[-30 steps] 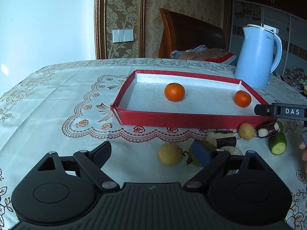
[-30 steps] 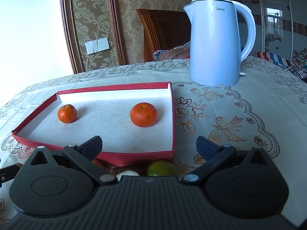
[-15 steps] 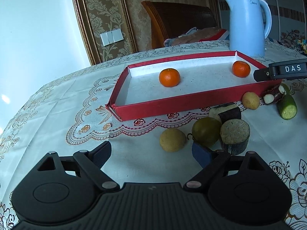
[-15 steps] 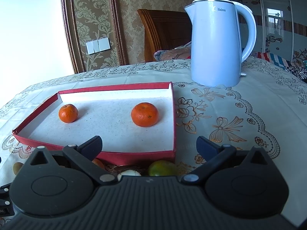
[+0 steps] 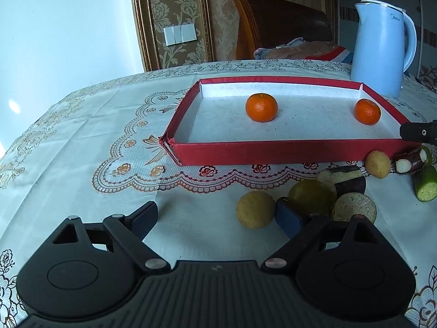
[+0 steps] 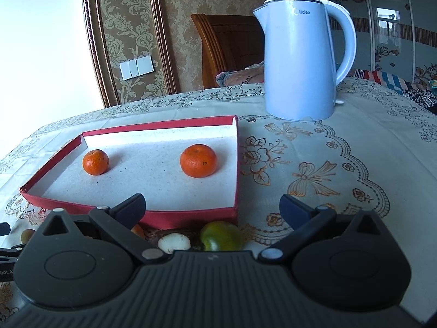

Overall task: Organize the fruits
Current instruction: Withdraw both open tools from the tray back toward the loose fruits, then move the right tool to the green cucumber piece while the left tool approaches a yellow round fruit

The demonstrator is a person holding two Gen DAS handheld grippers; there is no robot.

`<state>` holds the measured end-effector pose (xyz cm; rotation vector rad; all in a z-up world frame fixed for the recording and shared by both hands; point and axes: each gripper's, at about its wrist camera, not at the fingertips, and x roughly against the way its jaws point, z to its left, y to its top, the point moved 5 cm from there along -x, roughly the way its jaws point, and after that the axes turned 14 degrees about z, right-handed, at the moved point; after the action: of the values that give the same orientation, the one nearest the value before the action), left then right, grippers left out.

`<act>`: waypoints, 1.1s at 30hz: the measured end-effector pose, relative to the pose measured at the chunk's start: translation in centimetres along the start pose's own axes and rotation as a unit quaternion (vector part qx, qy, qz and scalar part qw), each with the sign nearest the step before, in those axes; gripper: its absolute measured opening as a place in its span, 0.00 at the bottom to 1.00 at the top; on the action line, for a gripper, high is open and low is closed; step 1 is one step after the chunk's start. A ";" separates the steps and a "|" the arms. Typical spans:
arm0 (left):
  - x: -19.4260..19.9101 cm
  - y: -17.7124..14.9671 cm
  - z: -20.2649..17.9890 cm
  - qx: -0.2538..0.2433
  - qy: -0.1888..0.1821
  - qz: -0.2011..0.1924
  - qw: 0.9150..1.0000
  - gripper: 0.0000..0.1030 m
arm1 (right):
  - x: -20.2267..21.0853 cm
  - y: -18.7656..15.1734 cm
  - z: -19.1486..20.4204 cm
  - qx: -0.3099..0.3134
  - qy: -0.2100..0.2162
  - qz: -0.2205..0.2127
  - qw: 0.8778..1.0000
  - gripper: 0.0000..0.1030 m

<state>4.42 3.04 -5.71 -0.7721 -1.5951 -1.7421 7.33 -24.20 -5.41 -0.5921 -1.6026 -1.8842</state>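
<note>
Left wrist view: left gripper jaws stand wide with nothing between them, low over the tablecloth. A tan round fruit lies just ahead, beside the right fingertip; a green fruit and cut vegetable pieces crowd close behind it. The red tray beyond already holds two oranges, well apart. A black tool tip, judged to be the right gripper, shows at the right edge.

Right wrist view: right gripper jaws also stand wide and empty, above the tray's near wall. A green-orange fruit and a white-cut piece lie just below, partly hidden by the gripper body. The kettle stands beyond the tray.

Risks, as judged: closing on the tan fruit off-centre could roll it away, since round fruit slips on cloth. The right fingertip may nudge the green fruit, because the pile is tight. Grasping cut vegetable pieces would put non-fruit in the tray.
</note>
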 end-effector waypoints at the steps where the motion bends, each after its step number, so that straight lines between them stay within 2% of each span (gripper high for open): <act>1: 0.0 0.0 0.1 0.004 -0.005 0.002 1.000 0.90 | 0.3 -0.3 -0.4 -0.006 0.001 0.000 1.000 1.00; 13: -0.2 0.0 0.5 0.011 -0.013 0.004 1.000 0.91 | 2.0 -3.3 -0.8 0.013 0.012 0.020 1.000 1.00; 18: -0.3 0.1 0.6 0.013 -0.015 0.005 1.000 0.91 | 1.3 -3.8 -1.1 0.006 0.033 0.055 0.998 1.00; 22: -0.4 0.0 0.8 0.017 -0.018 0.007 1.000 0.91 | 1.5 -4.0 -0.6 0.017 0.020 0.052 0.998 1.00; 29: -0.4 0.0 0.8 0.018 -0.019 0.007 1.000 0.91 | 1.8 -4.8 0.8 0.042 0.022 0.066 0.997 1.00; 33: -0.4 0.0 0.8 0.017 -0.019 0.007 1.000 0.91 | 1.8 -4.9 1.3 0.058 0.005 0.067 0.996 1.00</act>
<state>4.67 3.81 -5.95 -0.8013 -1.6369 -1.6952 2.63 -22.66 -7.51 -0.6235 -1.6125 -1.6828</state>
